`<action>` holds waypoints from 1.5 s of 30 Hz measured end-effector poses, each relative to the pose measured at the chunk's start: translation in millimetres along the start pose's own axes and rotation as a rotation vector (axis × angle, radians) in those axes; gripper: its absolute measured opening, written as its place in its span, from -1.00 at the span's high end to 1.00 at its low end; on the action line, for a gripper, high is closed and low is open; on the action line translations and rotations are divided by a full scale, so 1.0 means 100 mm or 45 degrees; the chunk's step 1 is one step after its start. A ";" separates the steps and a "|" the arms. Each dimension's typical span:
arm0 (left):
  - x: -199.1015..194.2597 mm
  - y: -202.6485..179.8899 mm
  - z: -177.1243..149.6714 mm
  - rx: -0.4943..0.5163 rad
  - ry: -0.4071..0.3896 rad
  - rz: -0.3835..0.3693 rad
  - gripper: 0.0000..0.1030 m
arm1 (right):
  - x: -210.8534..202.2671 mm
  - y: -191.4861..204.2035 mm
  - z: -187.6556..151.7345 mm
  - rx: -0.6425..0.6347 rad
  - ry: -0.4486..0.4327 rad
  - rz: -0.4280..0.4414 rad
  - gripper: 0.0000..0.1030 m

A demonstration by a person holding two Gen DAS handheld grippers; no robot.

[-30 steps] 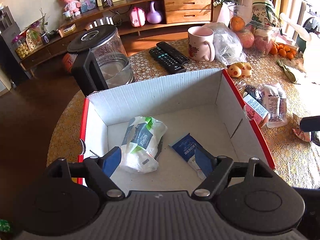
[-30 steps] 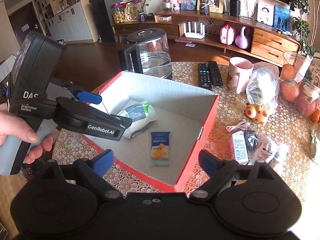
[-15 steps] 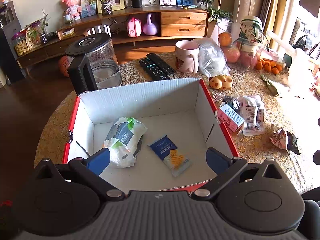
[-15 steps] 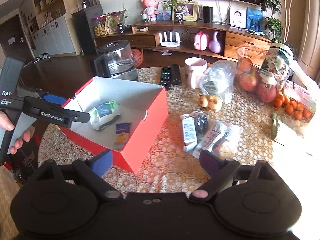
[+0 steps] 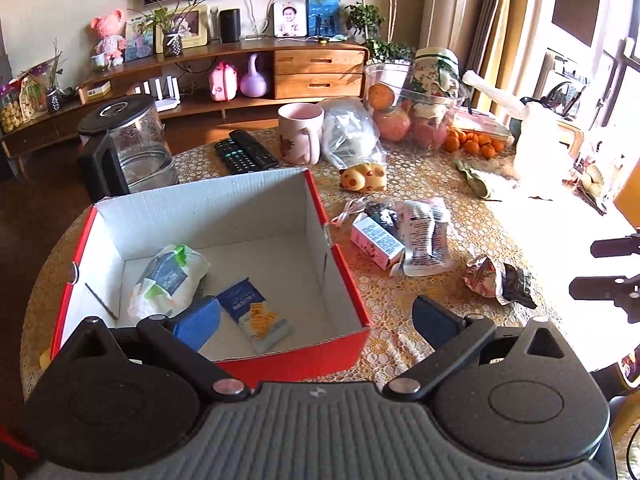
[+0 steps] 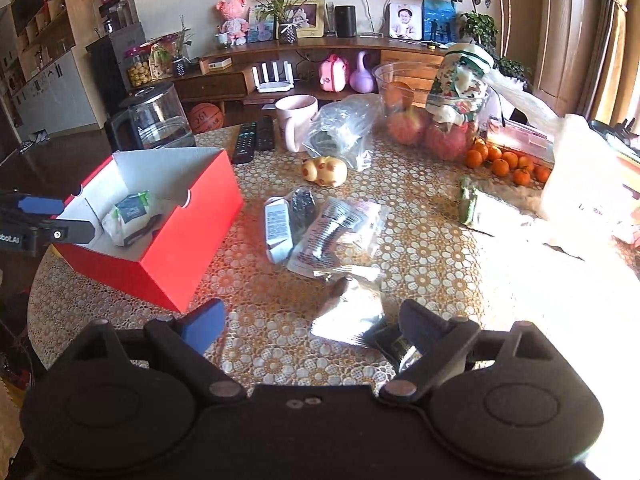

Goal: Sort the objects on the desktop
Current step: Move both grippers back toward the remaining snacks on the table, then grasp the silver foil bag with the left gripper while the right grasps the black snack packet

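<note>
The right gripper [image 6: 310,322] is spread wide and empty, low over the tabletop [image 6: 420,216]. A crumpled foil wrapper [image 6: 352,314] lies between its fingers, against the right one. Bare lace cloth runs ahead of the left finger up to the near corner of the red box [image 6: 184,236], which sits ahead and to the left. Straight ahead lie a small carton [image 6: 278,232] and a printed pouch [image 6: 336,236], touching each other, with open cloth around them.

The left gripper [image 5: 316,318] is likewise released and holds nothing, tilted down over the box's near right corner: its left finger hangs over the box interior, its right finger over cloth outside the wall. Only this view looks down to the box floor, where a white wipes pack [image 5: 168,280] and a blue cracker packet [image 5: 256,314] lie just beside each other near the left finger. The right wrist view shows the pack but not the packet, hidden by the box wall.
</note>
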State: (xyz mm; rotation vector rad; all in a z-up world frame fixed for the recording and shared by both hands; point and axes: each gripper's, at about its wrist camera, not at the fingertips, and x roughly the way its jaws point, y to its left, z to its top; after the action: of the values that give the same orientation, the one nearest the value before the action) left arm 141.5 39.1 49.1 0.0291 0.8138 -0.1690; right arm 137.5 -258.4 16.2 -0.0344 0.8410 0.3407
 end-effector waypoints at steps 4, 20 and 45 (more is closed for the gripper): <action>0.02 -0.27 -0.02 0.040 0.010 -0.067 -0.99 | 0.04 -0.17 -0.11 0.028 0.014 -0.033 -0.82; 0.54 -1.28 -0.01 0.137 0.049 -0.246 -0.99 | 0.36 -0.83 -0.12 0.309 0.068 -0.064 -0.81; 1.47 -1.66 0.06 0.130 0.109 -0.297 -0.99 | 1.02 -1.02 -0.12 0.572 0.182 -0.116 -0.45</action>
State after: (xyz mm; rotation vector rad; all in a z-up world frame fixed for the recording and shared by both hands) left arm 218.4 -145.3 -47.1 0.0376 0.8930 -0.4317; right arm 223.1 -327.8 -76.9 0.3230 1.0390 0.0585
